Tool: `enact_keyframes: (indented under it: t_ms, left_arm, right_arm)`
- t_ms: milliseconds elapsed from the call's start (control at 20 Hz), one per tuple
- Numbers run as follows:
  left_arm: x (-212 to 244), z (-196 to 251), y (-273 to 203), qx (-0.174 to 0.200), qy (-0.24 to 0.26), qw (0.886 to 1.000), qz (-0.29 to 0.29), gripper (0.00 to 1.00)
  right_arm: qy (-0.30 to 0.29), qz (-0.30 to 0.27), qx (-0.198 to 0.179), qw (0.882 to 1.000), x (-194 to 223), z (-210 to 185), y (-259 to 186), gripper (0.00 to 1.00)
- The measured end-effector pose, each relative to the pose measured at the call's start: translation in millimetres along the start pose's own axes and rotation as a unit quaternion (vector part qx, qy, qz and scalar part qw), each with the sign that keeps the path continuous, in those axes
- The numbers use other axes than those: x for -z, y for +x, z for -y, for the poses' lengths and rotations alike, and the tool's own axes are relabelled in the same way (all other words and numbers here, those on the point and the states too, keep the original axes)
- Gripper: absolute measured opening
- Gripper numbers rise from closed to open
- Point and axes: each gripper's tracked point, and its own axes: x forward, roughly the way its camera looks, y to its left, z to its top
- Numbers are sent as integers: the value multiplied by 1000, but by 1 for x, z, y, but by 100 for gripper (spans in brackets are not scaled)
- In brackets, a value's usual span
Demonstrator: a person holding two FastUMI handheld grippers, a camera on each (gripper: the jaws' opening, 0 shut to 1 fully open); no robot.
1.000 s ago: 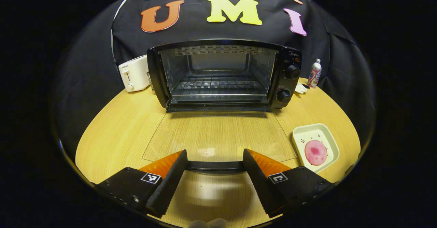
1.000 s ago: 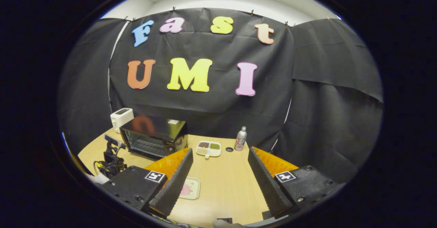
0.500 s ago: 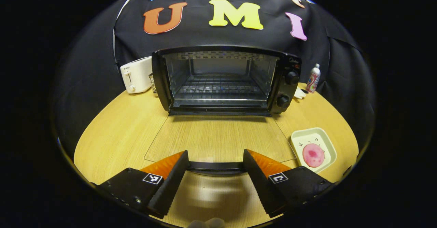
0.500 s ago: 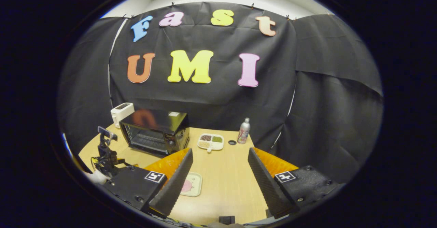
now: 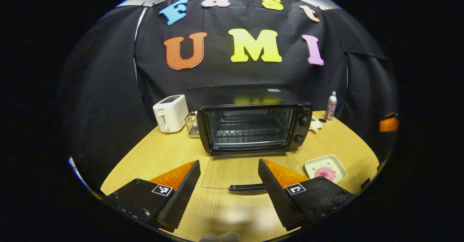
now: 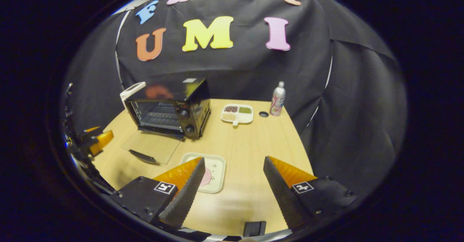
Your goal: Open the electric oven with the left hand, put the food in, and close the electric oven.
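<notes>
The black electric oven stands at the middle of the table with its glass door folded flat and its wire rack bare. My left gripper is open, held back from and above the door handle, touching nothing. A pink round piece of food lies on a pale square plate to the right of the door. In the right gripper view my right gripper is open above the table, just right of that plate; its finger hides part of the food. The oven stands farther left.
A white toaster and a small wire basket stand left of the oven. A divided dish of grains, a small black cap and a spray can sit at the back right. Black cloth walls ring the wooden table.
My left gripper has drawn back and up from the door handle, which lay between its fingers; the door stays flat. My right gripper has tipped down and moved closer to the plate.
</notes>
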Motion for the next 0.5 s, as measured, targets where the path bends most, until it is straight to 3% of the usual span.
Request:
enact_keyframes:
  t_ms: [250, 300, 500]
  left_arm:
    - [-48, -3, -45, -12, -16, 999, 45, 96]
    - [-54, -3, -52, -14, -20, 998, 51, 97]
    - [-80, -4, -75, -23, -8, 997, 77, 97]
  right_arm:
    - [26, -88, -32, 995, 50, -15, 59, 95]
    - [32, -106, -36, 993, 59, -16, 68, 87]
    - [50, -166, -58, 983, 88, -24, 102, 81]
